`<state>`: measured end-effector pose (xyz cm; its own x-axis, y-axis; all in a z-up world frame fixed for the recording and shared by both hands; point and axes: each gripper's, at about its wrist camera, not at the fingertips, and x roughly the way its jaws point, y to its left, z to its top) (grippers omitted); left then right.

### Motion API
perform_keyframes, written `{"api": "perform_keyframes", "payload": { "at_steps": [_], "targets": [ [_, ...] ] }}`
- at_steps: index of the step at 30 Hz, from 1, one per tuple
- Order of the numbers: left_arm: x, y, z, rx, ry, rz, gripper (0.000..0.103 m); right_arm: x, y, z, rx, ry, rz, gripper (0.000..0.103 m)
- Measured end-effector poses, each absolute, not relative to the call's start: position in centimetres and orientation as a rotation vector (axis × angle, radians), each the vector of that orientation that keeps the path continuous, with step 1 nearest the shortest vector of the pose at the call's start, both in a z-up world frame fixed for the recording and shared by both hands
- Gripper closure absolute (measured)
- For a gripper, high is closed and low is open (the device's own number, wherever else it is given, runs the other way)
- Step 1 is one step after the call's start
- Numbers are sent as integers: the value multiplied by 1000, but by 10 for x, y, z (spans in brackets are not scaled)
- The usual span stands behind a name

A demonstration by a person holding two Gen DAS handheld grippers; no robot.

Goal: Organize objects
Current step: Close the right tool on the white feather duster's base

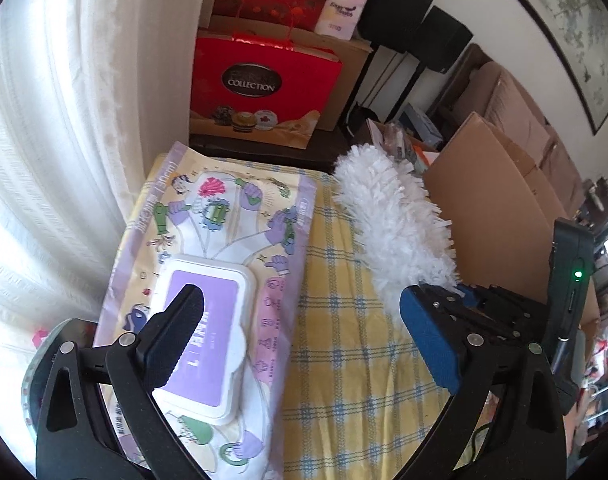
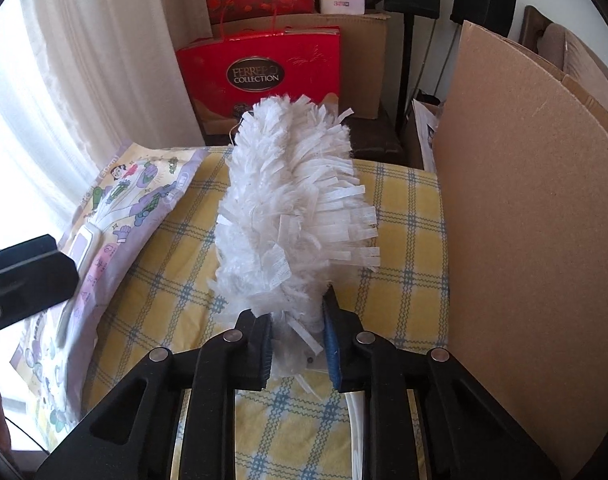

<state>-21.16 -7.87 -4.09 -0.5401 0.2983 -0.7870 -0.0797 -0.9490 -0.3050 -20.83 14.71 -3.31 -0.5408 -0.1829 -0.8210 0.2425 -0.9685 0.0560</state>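
A white fluffy duster (image 2: 296,200) lies lengthwise on the yellow-and-blue checked cloth (image 2: 403,240). My right gripper (image 2: 296,316) is shut on its near end, the pads pressing into the fluff. The duster (image 1: 391,216) also shows in the left wrist view, at the right. A flat pack of wet wipes (image 1: 224,240) with a purple-and-white lid lies on the cloth's left side, beside the curtain. My left gripper (image 1: 302,296) hovers open over the pack's near half with nothing between its fingers. One of its black fingers (image 2: 24,272) enters the right wrist view from the left.
A tall cardboard sheet (image 2: 523,220) stands close along the right edge of the cloth. Behind the cloth are a red gift bag (image 2: 260,72), a cardboard box and more red packaging. A white curtain (image 1: 64,120) hangs on the left. Boxes and a sofa crowd the far right.
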Motion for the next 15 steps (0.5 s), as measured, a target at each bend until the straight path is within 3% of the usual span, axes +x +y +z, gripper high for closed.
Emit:
{"api": "perform_keyframes", "payload": {
  "at_steps": [8,15],
  "targets": [
    [-212,-85,-46,-1389,-496,2465,5,-197,142,-22,1303,-3,-2506,85],
    [-220,-47,-56,-1416,-518,2355,6,-171,131,-12,1262,-54,-2444,85]
  ]
}}
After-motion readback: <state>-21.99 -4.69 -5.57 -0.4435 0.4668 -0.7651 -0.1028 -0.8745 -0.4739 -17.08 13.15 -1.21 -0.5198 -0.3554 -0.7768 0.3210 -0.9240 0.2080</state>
